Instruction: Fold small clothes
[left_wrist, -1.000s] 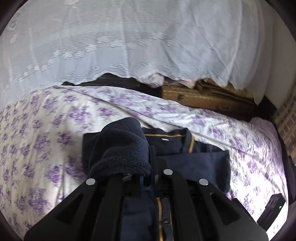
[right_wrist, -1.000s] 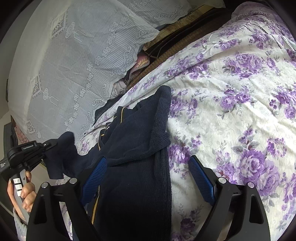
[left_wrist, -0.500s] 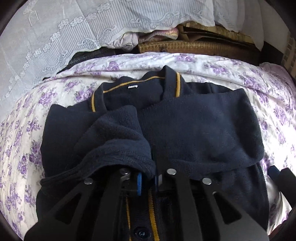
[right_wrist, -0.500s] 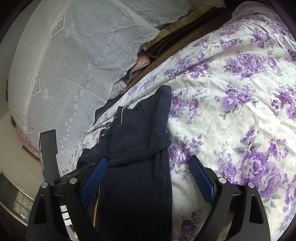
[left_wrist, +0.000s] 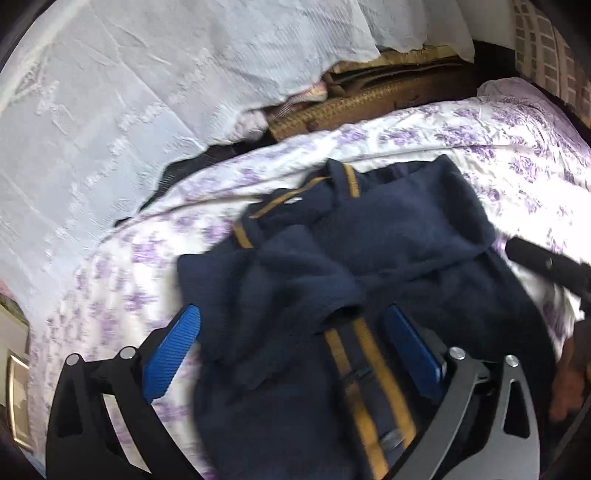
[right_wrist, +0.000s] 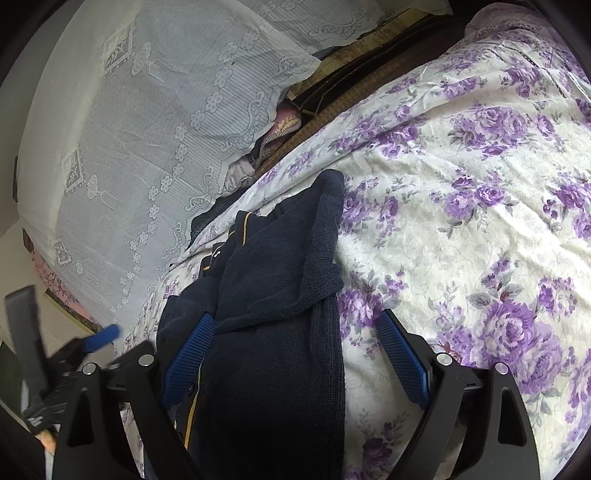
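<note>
Left tongs (left_wrist: 291, 343): wide apart, nothing between the blue pads (left_wrist: 173, 350); they hang over the lower left part of the cardigan, and this view is smeared by motion.
Right tongs (right_wrist: 295, 354): wide apart too, nothing gripped; the left blue pad (right_wrist: 188, 358) sits against the cardigan's front, the right pad over the bedspread just beside the cardigan's edge.
Cardigan (left_wrist: 369, 288): dark navy knit with mustard stripes along the collar and the button band, lying face up on the bedspread, collar toward the far side.
Left sleeve (left_wrist: 295, 280): folded in across the chest, its cuff lying near the button band.
Right sleeve (right_wrist: 317, 251): folded in over the front as well, running from the shoulder down to the chest.
Buttons (right_wrist: 190, 387): dark, set along the striped band; whether they are done up cannot be told.
Bedspread (right_wrist: 480, 229): white with purple roses, rumpled, under the whole cardigan.
Lace cloth (right_wrist: 147, 129): white, draped beyond the far edge of the bedspread.
Woven case (left_wrist: 376, 103): brown, showing under the lace cloth's edge, behind the bedspread.
</note>
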